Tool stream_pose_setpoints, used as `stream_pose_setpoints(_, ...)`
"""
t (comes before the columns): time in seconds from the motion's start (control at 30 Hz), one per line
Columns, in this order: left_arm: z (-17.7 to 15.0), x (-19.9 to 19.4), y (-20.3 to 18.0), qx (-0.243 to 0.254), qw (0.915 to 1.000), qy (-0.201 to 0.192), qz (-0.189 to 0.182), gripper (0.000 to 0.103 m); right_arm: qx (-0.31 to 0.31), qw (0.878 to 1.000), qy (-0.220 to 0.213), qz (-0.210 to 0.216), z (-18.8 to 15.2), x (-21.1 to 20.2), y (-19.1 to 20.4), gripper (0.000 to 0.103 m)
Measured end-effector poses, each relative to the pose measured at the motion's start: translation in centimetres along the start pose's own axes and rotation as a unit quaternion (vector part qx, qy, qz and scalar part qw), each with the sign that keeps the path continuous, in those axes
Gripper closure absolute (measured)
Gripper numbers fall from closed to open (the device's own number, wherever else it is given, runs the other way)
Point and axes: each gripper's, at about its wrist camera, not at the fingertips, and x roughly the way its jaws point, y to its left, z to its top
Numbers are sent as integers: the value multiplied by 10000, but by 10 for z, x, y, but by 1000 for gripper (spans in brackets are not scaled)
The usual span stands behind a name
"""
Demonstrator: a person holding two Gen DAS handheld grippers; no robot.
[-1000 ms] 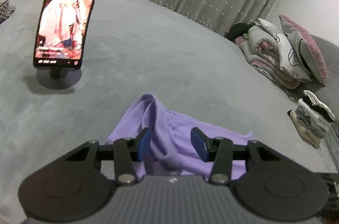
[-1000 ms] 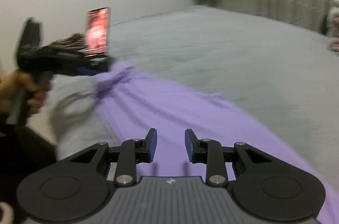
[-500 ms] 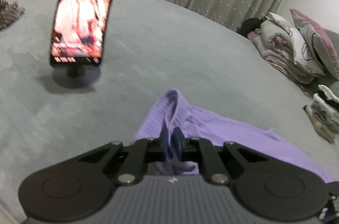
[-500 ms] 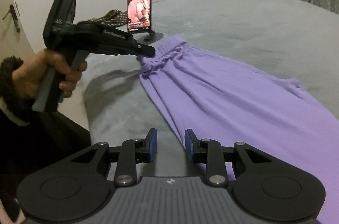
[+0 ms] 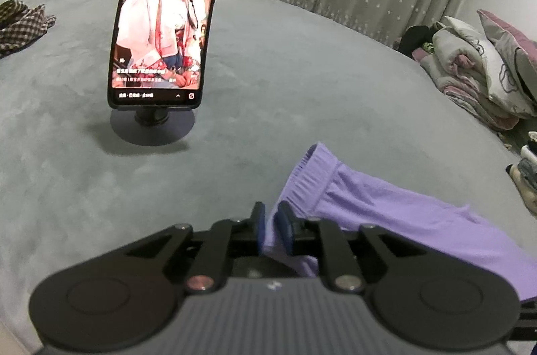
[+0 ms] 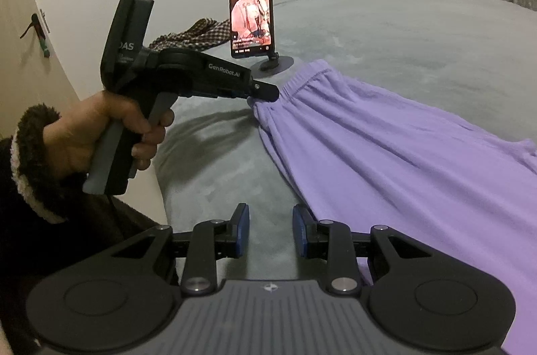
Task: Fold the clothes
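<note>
Purple trousers (image 5: 386, 214) lie spread on the grey bed (image 5: 302, 69), with the elastic waistband (image 5: 312, 173) toward the phone. My left gripper (image 5: 270, 214) pinches the waistband's near corner between its blue pads, and its jaws are opening slightly. The right wrist view shows that same left gripper (image 6: 265, 93), held by a hand (image 6: 94, 133), with the corner of the trousers (image 6: 386, 153) bunched at its tip. My right gripper (image 6: 271, 217) stands open over bare bed. Its right finger hovers just beside the trousers' long side edge, and nothing is between its pads.
A phone on a round stand (image 5: 164, 16) plays a video beyond the waistband. A checked cloth (image 5: 20, 22) lies far left. Bundled bedding and pillows (image 5: 470, 69) sit at the right, and folded clothes (image 5: 527, 180) near the right edge. Curtains hang behind the bed.
The left gripper went from open around the waistband to closed on its corner and drew nearer the phone. The right gripper swung toward the trousers' near side edge, still open.
</note>
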Motion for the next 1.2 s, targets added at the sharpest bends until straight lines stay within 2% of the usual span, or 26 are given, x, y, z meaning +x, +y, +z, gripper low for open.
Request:
stream_pose_setpoints(0.1,3,-14,-3,169,9993,-322,-10,84,-55,9999,-142,-80,-1,-13,3,74)
stream_pose_setpoints(0.17,6,-23,-10,359,9977,-570,-29,76,-49,9991,-322,-266,-1,-24,2,74)
stream_pose_setpoints(0.23,7,-27,-20,580,9954,-728,-210,69,13,9972,-532,-534,-3,-34,-2,73)
stream_pose_setpoints(0.3,4,-27,-33,842,9921,-779,-501,68,146,9931,-708,-928,-8,-44,-11,71)
stream_pose_setpoints(0.4,-4,-18,-57,1398,9830,-640,-1008,67,376,9826,-892,-1588,-18,-57,-26,68)
stream_pose_setpoints(0.43,-8,-13,-65,1600,9796,-570,-1070,66,451,9779,-947,-1806,-22,-61,-32,68)
stream_pose_setpoints(0.5,-17,-2,-76,1914,9749,-351,-1083,65,557,9695,-906,-2208,-32,-69,-42,68)
stream_pose_setpoints(0.57,-24,10,-78,2016,9747,-48,-967,65,696,9614,-799,-2540,-44,-79,-49,68)
stream_pose_setpoints(0.63,-25,16,-75,2020,9754,172,-864,61,776,9540,-624,-2829,-60,-93,-52,68)
stream_pose_setpoints(0.77,-23,12,-66,1980,9772,297,-702,59,947,9399,-555,-3232,-90,-125,-52,67)
stream_pose_setpoints(1.0,-18,6,-59,1614,9849,395,-482,55,1667,9069,-761,-3794,-132,-178,-38,67)
stream_pose_setpoints(1.13,-13,-1,-69,1499,9863,286,-633,51,2087,8810,-971,-4134,-152,-209,-33,67)
stream_pose_setpoints(1.2,-12,-2,-79,1501,9850,233,-815,51,2382,8628,-1148,-4309,-161,-228,-32,66)
